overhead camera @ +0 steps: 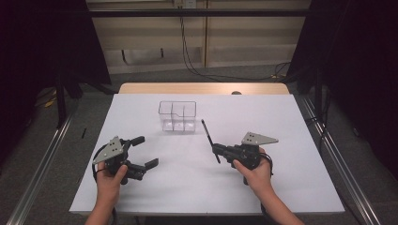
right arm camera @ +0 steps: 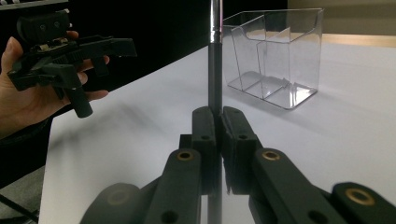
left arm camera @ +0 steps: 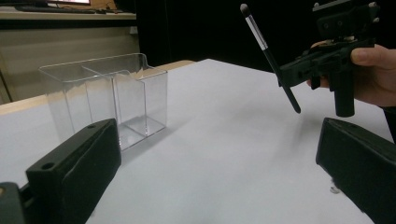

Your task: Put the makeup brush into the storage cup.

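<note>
Pinching the thin makeup brush (overhead camera: 210, 142) near its lower end, our right gripper (overhead camera: 219, 151) holds it above the table (overhead camera: 281, 187); it may pivot and miss the clear organizer (overhead camera: 177, 116). Our left gripper (overhead camera: 143, 152) waits, jaws spread.

Your bench (overhead camera: 291, 140) is brightly lit from above, the room around it is dark, and shadows look soft.

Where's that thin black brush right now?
In the high view the brush is clamped in the right gripper, held above the white table on the right, just right of the clear organizer.
</note>
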A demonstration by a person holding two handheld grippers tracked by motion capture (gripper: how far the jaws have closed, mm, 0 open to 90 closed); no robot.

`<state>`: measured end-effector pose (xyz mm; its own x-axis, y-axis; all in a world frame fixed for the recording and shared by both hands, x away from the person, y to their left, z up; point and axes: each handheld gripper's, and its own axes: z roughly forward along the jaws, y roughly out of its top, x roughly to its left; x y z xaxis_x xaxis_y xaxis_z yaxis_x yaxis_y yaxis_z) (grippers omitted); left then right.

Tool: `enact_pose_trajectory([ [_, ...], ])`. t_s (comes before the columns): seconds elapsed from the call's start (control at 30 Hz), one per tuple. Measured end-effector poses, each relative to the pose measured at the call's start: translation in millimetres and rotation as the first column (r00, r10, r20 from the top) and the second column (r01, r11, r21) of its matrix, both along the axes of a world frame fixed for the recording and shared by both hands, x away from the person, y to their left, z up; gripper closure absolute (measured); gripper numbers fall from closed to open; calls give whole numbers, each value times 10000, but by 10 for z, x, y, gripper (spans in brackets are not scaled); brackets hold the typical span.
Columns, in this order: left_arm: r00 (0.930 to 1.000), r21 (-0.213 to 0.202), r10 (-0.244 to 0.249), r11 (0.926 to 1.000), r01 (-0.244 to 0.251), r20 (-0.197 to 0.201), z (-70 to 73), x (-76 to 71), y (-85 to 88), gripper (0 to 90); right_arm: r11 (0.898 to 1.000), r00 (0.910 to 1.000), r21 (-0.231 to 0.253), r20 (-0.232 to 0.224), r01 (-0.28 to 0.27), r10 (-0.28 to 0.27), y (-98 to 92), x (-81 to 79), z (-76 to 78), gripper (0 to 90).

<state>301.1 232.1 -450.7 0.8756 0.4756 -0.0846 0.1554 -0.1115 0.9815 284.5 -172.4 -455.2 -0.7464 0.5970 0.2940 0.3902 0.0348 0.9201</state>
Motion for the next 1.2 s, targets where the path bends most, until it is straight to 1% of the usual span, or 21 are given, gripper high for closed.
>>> enact_pose_trajectory([
  [0.07,10000,-59,-13,10000,12,-51,4,3,-20,0,10000,10000,0,45,-46,46,1,2,0,849],
  [0.13,10000,-84,-40,10000,39,-55,10,10,-39,0,10000,9999,-5,136,22,-22,-1,0,2,848],
  [0.2,9999,-175,-82,9998,81,-77,21,14,-62,0,9998,9996,-175,263,83,-79,0,-10,11,848],
  [0.27,9999,-197,-125,9997,124,-71,37,14,-92,0,9999,9995,-137,307,88,-83,0,-21,17,848],
  [0.33,9997,-217,-249,9995,247,-81,54,14,-132,0,9999,9995,-127,317,77,-73,-3,-25,18,848],
  [0.4,9994,-147,-340,9993,340,-44,73,18,-173,0,9999,9994,-98,325,75,-72,-5,-26,13,848],
  [0.57,9986,-150,-508,9986,506,-143,103,37,-270,0,9999,9994,23,318,100,-100,-19,-28,4,848],
  [0.83,9969,-361,-767,9965,759,-199,141,71,-415,0,9999,9994,157,347,63,-69,-24,-37,14,848],
  [1.0,9955,-616,-907,9941,889,-264,157,108,-547,0,9998,9992,198,406,28,-36,-26,-44,19,849],
  [1.2,9939,-624,-1042,9929,1017,-374,159,142,-687,0,9996,9991,266,423,3,-14,-32,-53,30,848],
])
